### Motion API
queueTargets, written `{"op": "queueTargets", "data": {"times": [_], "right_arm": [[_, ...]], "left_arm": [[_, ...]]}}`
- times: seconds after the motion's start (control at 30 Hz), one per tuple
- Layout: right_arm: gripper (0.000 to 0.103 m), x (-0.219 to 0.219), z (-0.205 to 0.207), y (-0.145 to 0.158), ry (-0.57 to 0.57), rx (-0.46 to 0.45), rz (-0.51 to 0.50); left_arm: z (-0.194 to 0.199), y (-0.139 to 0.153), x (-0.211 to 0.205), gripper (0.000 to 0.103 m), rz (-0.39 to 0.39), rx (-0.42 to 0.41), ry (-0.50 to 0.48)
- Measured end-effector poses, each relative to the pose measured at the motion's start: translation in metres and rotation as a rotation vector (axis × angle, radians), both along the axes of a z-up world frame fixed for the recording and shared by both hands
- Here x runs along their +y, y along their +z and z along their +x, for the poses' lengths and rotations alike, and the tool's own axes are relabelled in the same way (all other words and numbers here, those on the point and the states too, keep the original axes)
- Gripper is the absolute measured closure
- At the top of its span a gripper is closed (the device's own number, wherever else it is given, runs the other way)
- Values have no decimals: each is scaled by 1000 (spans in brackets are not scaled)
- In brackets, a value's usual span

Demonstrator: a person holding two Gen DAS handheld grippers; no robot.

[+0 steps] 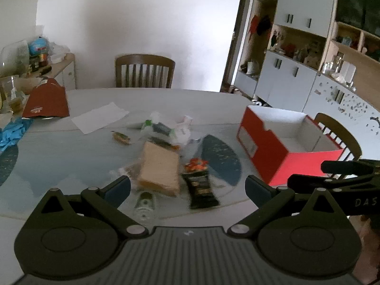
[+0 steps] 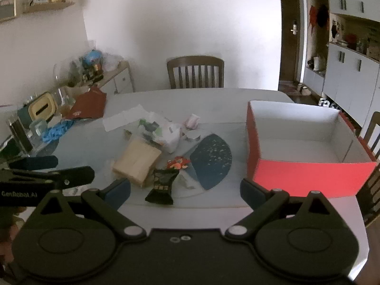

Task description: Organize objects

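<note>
A heap of small items lies mid-table: a tan packet (image 1: 159,169) (image 2: 136,162), a black snack packet (image 1: 201,187) (image 2: 162,182), an orange wrapper (image 1: 196,164) (image 2: 177,163), clear plastic bags (image 1: 166,128) (image 2: 161,130), and a clear bottle (image 1: 144,205) lying near the front edge. An open red box (image 1: 268,152) (image 2: 308,173), white inside and empty, stands to the right. My left gripper (image 1: 187,187) is open and empty above the heap's near side. My right gripper (image 2: 185,190) is open and empty, in front of the black packet, left of the box.
The white table (image 1: 59,147) has dark blue patches. A red paper bag (image 1: 46,101), blue gloves (image 1: 11,133) and white paper (image 1: 99,116) lie at the left. A chair (image 1: 144,71) stands behind the table, another at the right (image 1: 339,133). Cabinets line the right wall.
</note>
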State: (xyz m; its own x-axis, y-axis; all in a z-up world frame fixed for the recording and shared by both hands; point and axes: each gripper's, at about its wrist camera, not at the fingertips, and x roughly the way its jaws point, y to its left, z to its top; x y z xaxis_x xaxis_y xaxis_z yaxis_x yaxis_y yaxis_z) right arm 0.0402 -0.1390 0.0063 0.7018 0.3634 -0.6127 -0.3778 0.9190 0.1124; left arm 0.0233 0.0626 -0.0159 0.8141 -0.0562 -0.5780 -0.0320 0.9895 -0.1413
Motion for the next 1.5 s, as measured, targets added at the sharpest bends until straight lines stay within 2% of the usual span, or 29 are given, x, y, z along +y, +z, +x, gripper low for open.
{"op": "queueTargets", "data": {"times": [0.17,0.33,0.57,0.67,0.87,1.0,1.1,1.17,1.3,1.33,1.47,1.5], "right_arm": [[4,19,14,-10,5,24,-25],[4,36,27,-22,2,40,-51],[4,59,50,-45,-3,89,-89],[6,68,61,-56,-8,111,-110],[8,85,83,-80,-21,155,-143],[12,96,93,-92,-11,190,-166],[18,106,99,-99,9,206,-183],[21,112,102,-104,21,214,-200],[31,118,104,-110,39,238,-221],[35,118,104,-111,41,242,-221],[53,117,105,-114,45,264,-210],[61,115,106,-114,43,272,-201]], "left_arm": [[6,-15,21,0,42,22,24],[14,-36,43,0,42,65,9],[27,-74,66,0,70,157,-20],[33,-91,73,1,117,189,-23],[40,-111,97,1,98,239,5],[44,-119,102,10,104,267,-9],[43,-120,105,12,104,267,-15],[45,-121,106,25,96,278,-21],[45,-119,108,39,105,269,-34],[45,-119,108,44,102,267,-36],[46,-118,106,47,109,271,-43],[45,-117,106,49,109,271,-46]]}}
